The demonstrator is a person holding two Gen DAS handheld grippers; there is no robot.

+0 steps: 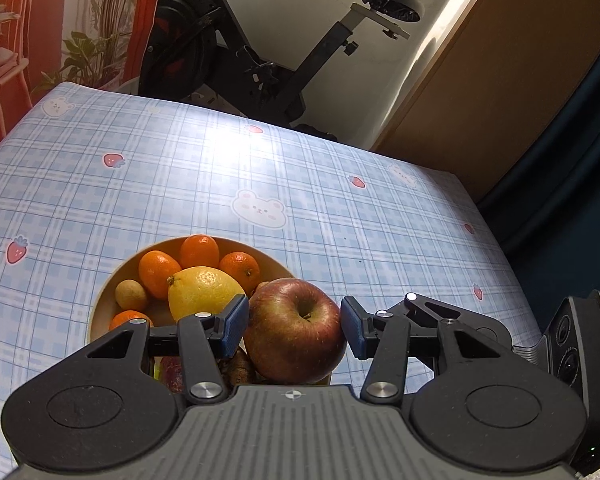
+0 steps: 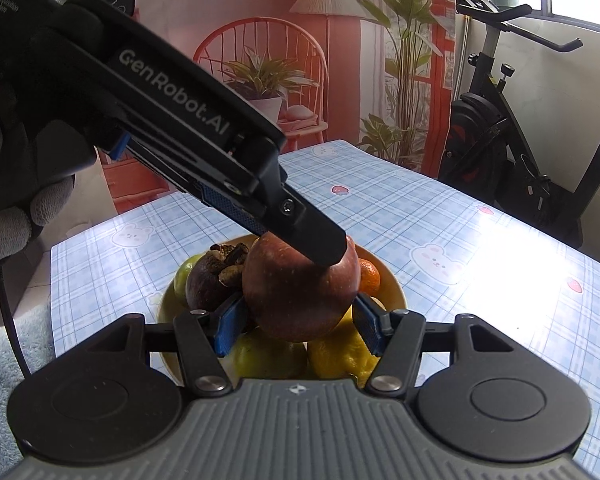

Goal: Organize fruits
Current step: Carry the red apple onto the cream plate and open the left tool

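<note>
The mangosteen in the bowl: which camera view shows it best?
The right wrist view shows the mangosteen best: its dark purple skin and dried brown cap sit clear beside the apple. In the left wrist view, the left tool and the apple hide nearly all of it.

The apple (image 1: 296, 330) hides the bowl's (image 1: 112, 284) near-right rim and most of 1 brown fruit (image 1: 240, 368) beneath it. From the right wrist, the left gripper (image 2: 324, 246) covers the apple's top, and the lemon (image 2: 340, 354) is partly hidden.
</note>
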